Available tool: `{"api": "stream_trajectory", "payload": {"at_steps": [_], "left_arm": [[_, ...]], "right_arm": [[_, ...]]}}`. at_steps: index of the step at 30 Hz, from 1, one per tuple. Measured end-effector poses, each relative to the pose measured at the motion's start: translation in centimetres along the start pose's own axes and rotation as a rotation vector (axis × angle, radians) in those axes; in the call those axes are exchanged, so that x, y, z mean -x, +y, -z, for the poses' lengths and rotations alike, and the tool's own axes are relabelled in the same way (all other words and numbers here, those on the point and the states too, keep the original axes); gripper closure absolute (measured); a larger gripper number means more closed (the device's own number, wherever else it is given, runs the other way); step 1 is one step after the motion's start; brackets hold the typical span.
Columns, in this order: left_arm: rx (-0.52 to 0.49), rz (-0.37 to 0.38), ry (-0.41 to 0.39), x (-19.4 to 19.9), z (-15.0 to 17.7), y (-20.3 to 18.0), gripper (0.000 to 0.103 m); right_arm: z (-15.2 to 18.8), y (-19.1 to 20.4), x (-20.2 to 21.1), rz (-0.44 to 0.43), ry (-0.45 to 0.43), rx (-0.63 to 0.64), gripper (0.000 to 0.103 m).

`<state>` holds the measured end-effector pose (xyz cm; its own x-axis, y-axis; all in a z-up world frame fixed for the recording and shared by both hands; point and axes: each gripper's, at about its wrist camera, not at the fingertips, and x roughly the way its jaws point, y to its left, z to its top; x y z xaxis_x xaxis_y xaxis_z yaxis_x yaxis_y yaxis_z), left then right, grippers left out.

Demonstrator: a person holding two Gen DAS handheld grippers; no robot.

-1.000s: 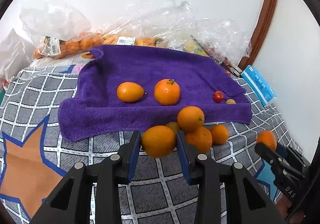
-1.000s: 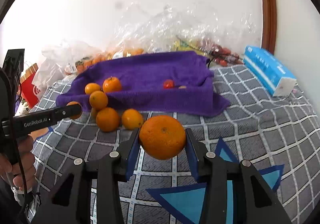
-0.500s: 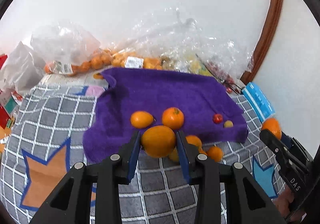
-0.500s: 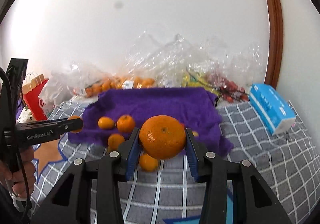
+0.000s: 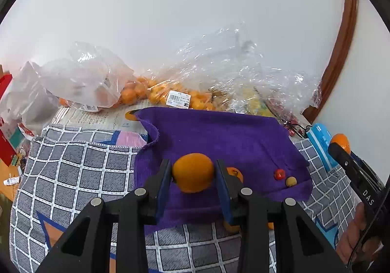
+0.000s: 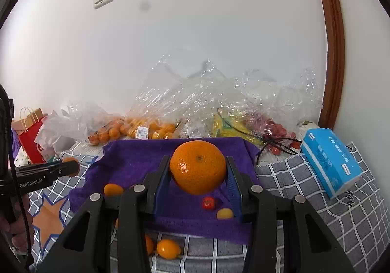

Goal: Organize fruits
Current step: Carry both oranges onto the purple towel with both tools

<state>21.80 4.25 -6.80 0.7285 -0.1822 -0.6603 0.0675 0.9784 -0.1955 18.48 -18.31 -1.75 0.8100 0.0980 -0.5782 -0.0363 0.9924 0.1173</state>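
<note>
1. Left gripper (image 5: 192, 173) has its blue pads clamped on a small smooth orange citrus fruit (image 5: 192, 172), carried in the air above the near half of the purple terry towel (image 5: 219, 136). Not set down yet.
2. Right gripper (image 6: 198, 176) is closed just as firmly on a bigger, dimpled round orange (image 6: 198, 167), also held clear over the towel's near middle.
3. Already on the towel: a small oval orange fruit (image 6: 113, 189) toward the near left edge, another orange fruit (image 5: 235, 173) half hidden behind the left gripper's finger, and a little red cherry tomato (image 6: 208, 202) beside a little yellow cherry tomato (image 6: 224, 213) near the near right corner. That looks like sorted groups forming.
4. Off the towel, on the grey checked cloth (image 6: 341, 219) just past its near edge, an oval orange fruit (image 6: 168, 252) and at least one more partly hidden fruit wait their turn.
5. Along the far edge, clear plastic bags of fruit (image 6: 151, 130) sit unopened against the wall; a blue tissue pack (image 6: 331, 162) lies at the right.
6. My read: well under way, two fruits to place, the strays after.
</note>
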Motion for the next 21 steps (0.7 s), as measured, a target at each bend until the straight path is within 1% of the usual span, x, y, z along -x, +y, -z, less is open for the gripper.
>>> {"api": "stream_trajectory", "payload": {"at_steps": [7, 13, 17, 21], "left_arm": [[-0.003, 0.022, 0.015, -2.2, -0.6, -0.6, 0.069], [-0.016, 0.0, 0.025, -4.0, 0.1, -0.3, 0.069], [-0.012, 0.024, 0.021, -4.8, 1.0, 0.1, 0.069], [-0.006, 0.037, 0.05, -5.8, 1.6, -0.1, 0.069]], "right_arm": [[1.2, 0.0, -3.0, -0.033, 0.047, 0.008, 0.06], [2.5, -0.1, -5.5, -0.052, 0.106, 0.003, 0.06], [3.4, -0.1, -6.7, -0.05, 0.146, 0.009, 0.06], [4.1, 0.0, -7.8, -0.054, 0.18, 0.01, 0.06]]}}
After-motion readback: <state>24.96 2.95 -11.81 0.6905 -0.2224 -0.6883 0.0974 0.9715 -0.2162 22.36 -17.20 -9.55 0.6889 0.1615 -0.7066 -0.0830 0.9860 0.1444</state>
